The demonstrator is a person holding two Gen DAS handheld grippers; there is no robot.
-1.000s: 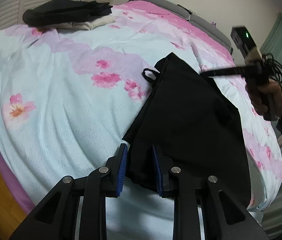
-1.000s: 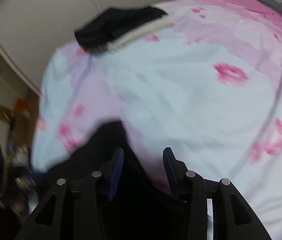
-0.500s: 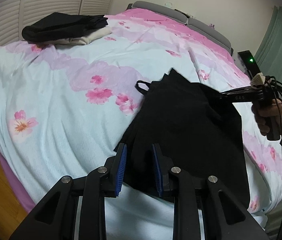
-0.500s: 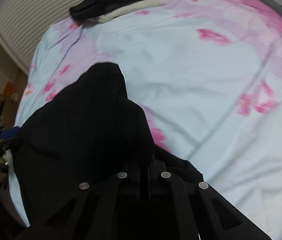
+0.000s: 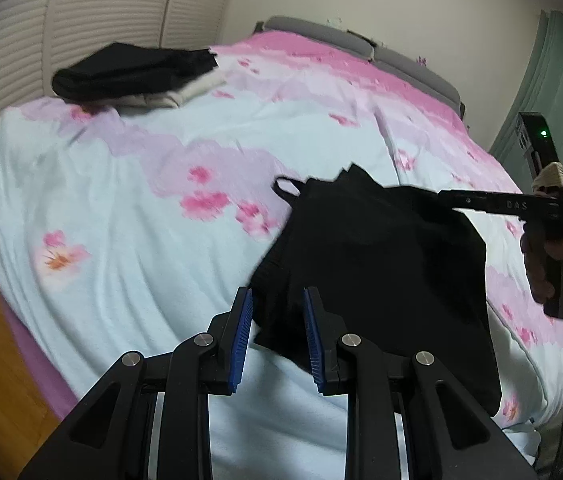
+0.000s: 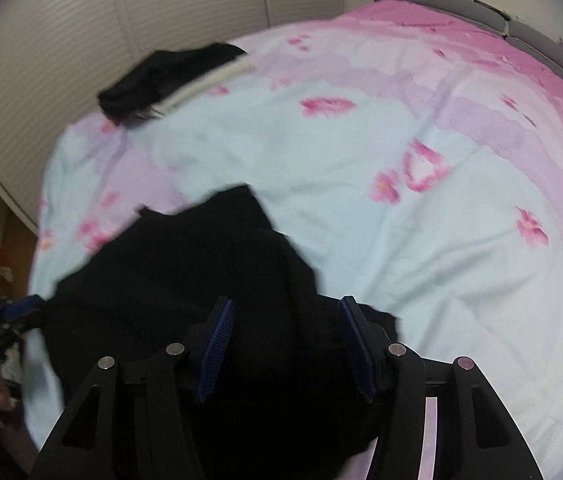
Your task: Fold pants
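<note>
The black pants (image 5: 377, 264) are spread in a loosely folded heap on the near right part of the bed (image 5: 129, 208), which is covered by a pale blue and pink flowered sheet. The left tongs (image 5: 277, 336) are held parted just above the near left edge of the pants, nothing being gripped between the blue pads (image 5: 241, 340). The right tongs (image 6: 287, 348) are seen spread wide over the cloth, with the pants lying beneath and between them, ungripped. A stack of dark and cream clothes (image 5: 137, 74) is seen at the far left of the bed.
</note>
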